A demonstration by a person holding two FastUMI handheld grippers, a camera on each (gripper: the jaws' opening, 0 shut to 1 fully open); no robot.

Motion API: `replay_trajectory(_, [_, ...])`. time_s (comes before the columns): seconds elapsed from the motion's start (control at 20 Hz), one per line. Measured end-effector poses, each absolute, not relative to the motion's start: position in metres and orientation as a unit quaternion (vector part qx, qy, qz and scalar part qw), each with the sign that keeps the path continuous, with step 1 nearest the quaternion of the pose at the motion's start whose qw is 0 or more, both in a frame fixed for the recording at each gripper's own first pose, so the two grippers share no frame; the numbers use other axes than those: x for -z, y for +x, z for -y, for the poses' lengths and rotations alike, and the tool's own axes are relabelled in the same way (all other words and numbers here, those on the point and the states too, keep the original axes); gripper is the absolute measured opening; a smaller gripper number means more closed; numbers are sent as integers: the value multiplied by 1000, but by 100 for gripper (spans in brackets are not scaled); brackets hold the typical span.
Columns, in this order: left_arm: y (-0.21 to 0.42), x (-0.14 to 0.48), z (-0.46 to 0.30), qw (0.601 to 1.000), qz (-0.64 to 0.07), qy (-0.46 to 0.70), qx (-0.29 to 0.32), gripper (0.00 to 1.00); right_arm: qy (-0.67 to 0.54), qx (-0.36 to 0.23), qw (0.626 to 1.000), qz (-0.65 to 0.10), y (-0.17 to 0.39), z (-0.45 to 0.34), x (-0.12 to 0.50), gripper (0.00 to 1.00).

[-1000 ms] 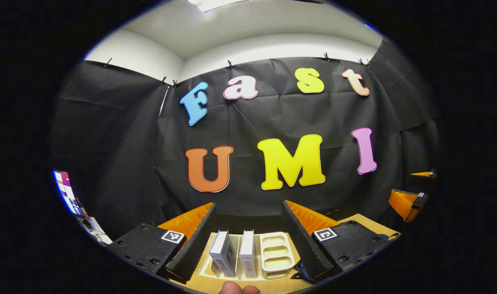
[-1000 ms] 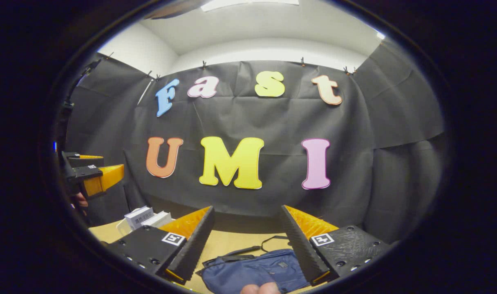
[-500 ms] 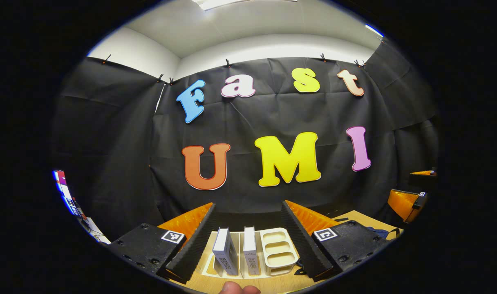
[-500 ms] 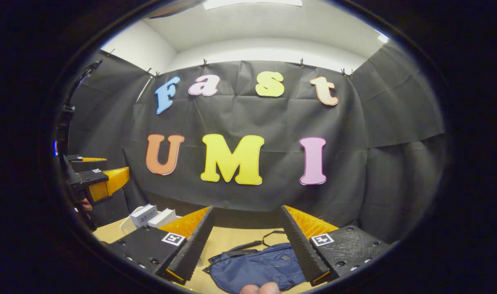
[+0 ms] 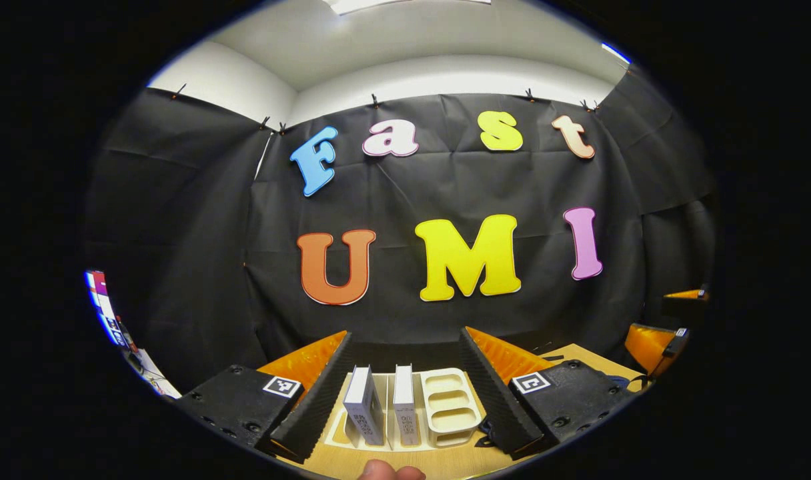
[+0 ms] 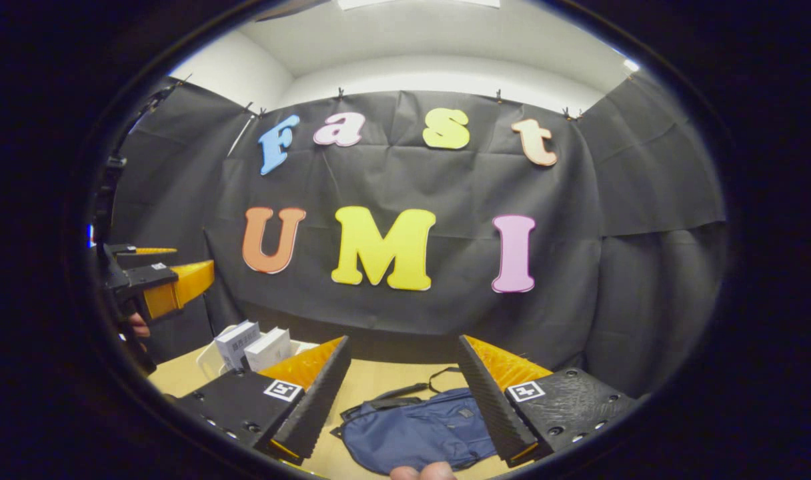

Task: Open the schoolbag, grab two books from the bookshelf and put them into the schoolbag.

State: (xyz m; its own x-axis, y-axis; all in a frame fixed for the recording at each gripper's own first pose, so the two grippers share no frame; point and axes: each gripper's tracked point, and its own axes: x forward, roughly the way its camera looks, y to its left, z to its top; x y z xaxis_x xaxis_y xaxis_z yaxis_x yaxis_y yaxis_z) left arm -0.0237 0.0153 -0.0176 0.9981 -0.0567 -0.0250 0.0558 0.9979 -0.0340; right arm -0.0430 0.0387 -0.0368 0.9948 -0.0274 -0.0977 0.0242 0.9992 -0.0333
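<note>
Two white books point(image 5: 381, 403) stand upright in a cream slotted bookshelf point(image 5: 449, 408) on the wooden table, seen in the left gripper view. My left gripper point(image 5: 403, 383) hangs open above and in front of them, holding nothing. In the right gripper view a dark blue schoolbag point(image 6: 415, 434) lies flat on the table with its strap toward the wall. My right gripper point(image 6: 401, 387) is open above the bag, touching nothing. The books point(image 6: 252, 346) also appear at the left of that view, below the left gripper point(image 6: 153, 283) held by a hand.
The wooden table point(image 6: 372, 383) ends at the black cloth wall just behind the shelf and bag. The right gripper point(image 5: 659, 337) shows at the far right of the left gripper view. A fingertip point(image 5: 390, 471) shows at the bottom edge.
Both grippers have tilted slightly downward and eased forward, so the books and the schoolbag sit higher in their views. Both stay open.
</note>
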Motion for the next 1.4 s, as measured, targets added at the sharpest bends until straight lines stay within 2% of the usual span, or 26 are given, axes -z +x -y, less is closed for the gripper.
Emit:
replay_trajectory(0.25, [-34,20,-21,1000,-19,-14,17,99,-36,-14,993,-114,-49,-58,105,96])
replay_trajectory(0.3, [-36,20,-24,1000,-20,-13,14,99,-38,-17,991,-131,-50,-62,122,98])
replay_trajectory(0.55, [-45,27,-40,1000,-27,-3,0,98,-64,-36,972,-222,-53,-91,228,96])
replay_trajectory(0.85, [-51,33,-65,999,-39,-2,-15,99,-110,-23,939,-326,-50,-98,342,98])
replay_trajectory(1.15, [-54,41,-87,998,-49,10,-34,99,-164,10,920,-355,-37,-84,386,96])
replay_trajectory(1.4, [-56,43,-95,998,-53,0,-45,99,-201,56,924,-319,-19,-62,364,96])
